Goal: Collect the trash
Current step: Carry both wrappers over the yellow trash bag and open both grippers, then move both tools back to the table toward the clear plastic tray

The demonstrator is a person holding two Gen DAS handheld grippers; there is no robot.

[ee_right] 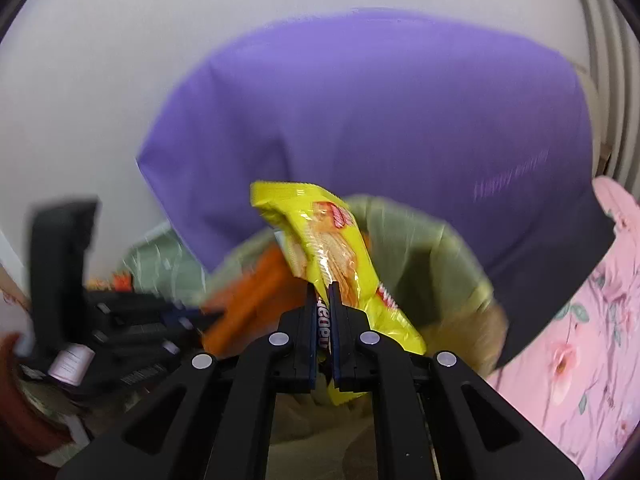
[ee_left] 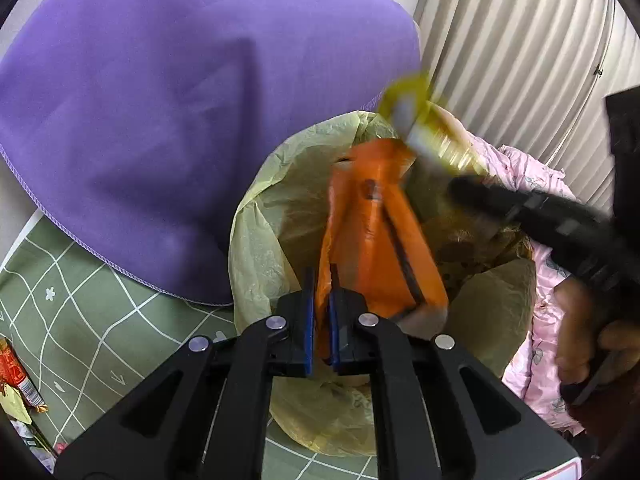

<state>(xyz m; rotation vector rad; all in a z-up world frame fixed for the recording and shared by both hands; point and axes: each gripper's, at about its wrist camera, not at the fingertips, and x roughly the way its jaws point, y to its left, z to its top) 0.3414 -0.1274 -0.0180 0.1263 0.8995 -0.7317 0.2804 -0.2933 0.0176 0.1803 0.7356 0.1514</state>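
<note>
The crinkled orange plastic wrapper (ee_left: 376, 240) sticks forward from the left gripper (ee_left: 322, 300), above the yellow-lined round bin (ee_left: 256, 248); the big purple cushion (ee_left: 180, 112) lies beyond, to its left.

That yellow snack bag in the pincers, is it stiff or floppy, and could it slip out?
Probably floppy: the yellow bag bends and creases above the right gripper, which is shut on it. Likely light, since a thin pinch holds it up over the bin. Its glossy film looks slippery, so it may slide out if shaken.
</note>
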